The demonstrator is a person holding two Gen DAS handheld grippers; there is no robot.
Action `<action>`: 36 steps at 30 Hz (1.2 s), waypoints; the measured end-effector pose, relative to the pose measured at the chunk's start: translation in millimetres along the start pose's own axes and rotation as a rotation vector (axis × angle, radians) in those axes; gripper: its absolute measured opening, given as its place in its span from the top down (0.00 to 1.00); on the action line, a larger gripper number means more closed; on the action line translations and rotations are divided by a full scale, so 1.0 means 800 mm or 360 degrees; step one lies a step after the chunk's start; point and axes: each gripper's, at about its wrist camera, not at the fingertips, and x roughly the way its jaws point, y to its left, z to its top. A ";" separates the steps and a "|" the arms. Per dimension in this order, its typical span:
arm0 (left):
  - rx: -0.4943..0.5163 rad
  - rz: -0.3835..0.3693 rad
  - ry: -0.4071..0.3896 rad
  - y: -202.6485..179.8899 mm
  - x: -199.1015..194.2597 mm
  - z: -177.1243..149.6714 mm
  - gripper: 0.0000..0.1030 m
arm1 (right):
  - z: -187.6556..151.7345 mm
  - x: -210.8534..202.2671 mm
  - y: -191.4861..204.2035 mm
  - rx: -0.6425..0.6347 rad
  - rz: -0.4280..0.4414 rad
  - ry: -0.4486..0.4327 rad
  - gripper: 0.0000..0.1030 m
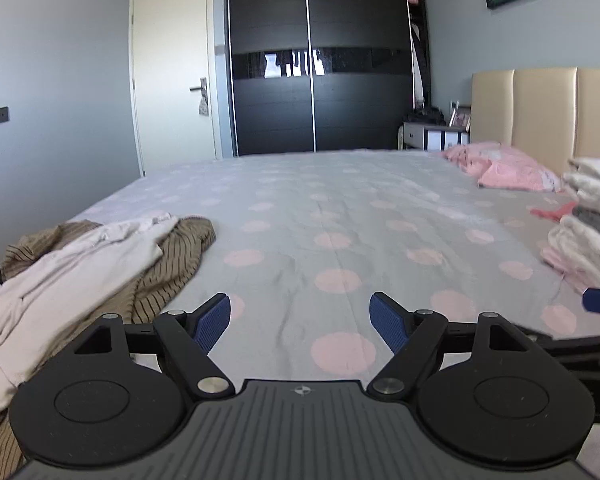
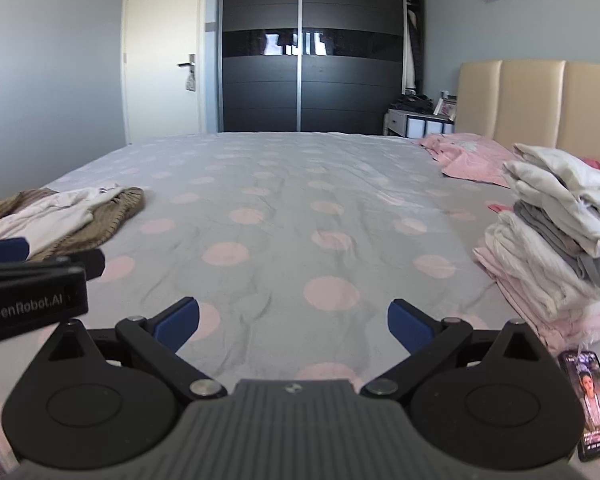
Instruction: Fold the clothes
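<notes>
A crumpled heap lies at the left of the bed: a pale pinkish-white garment (image 1: 72, 264) (image 2: 56, 210) on top of a brown striped garment (image 1: 172, 264) (image 2: 112, 212). A stack of folded clothes (image 2: 560, 240) (image 1: 588, 224) stands at the right. My left gripper (image 1: 300, 322) is open over bare sheet, just right of the heap, with nothing between its blue pads. Beside it, my right gripper (image 2: 294, 322) is wide open and empty, left of the folded stack. The left gripper's body (image 2: 32, 288) shows at the left edge of the right wrist view.
The bed has a grey sheet with pink dots (image 1: 340, 216). A pink pillow (image 1: 504, 168) lies by the beige headboard (image 1: 540, 112). A phone (image 2: 592, 404) with a lit screen rests near the stack. A dark wardrobe (image 1: 320, 60) and a white door (image 1: 172, 76) stand beyond the bed.
</notes>
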 end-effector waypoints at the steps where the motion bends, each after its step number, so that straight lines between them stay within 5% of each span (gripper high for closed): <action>1: 0.0009 0.0008 0.0029 -0.002 0.007 -0.004 0.26 | -0.001 0.004 0.000 0.0001 -0.0009 0.0022 0.02; 9: -0.0051 -0.0010 0.0220 -0.007 0.041 -0.020 0.26 | -0.008 0.035 -0.005 0.0042 -0.0058 0.0150 0.02; 36: -0.0056 0.0032 0.0215 -0.004 0.029 -0.014 0.26 | -0.011 0.021 0.004 0.0027 -0.0063 0.0103 0.02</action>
